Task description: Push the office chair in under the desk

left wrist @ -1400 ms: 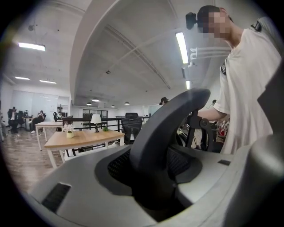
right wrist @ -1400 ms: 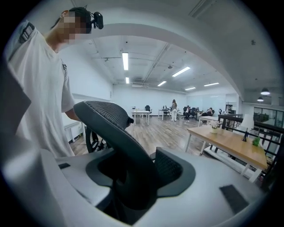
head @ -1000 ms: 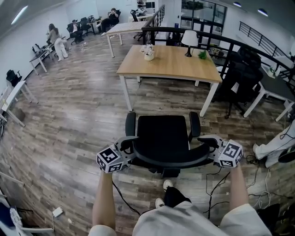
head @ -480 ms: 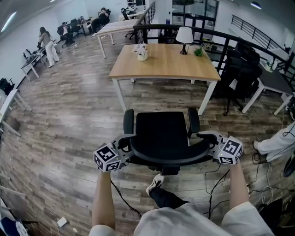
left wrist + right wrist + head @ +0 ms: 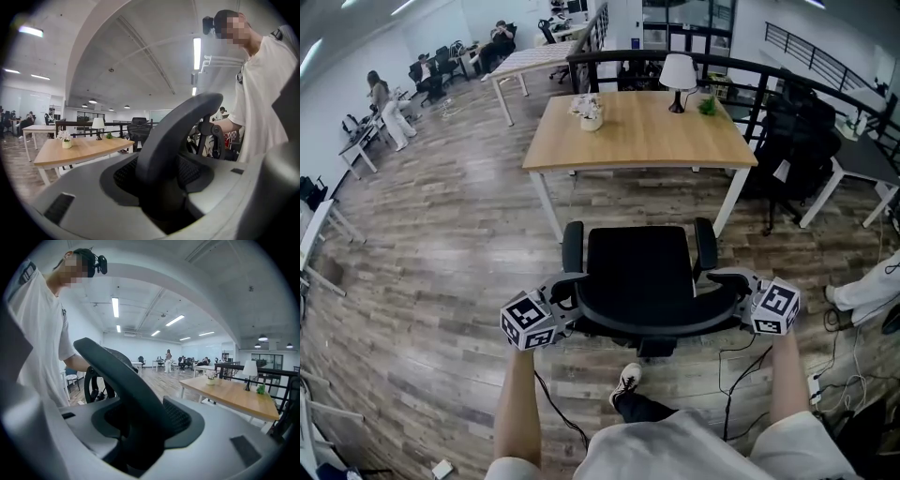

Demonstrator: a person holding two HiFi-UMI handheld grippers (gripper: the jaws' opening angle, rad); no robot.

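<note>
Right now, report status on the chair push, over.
Left claw clamped on backrest; right claw just closed tighter on it. Chair not yet under desk. Nothing between them.

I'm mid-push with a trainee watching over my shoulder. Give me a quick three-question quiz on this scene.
1. True or false: the office chair is already under the desk.
2. What is the left claw clamped on?
3. Which stands on the desk? A monitor, B lamp, C keyboard.
Key: 1 false, it stands in front, short of the desk. 2 the chair's backrest rim. 3 B.
</note>
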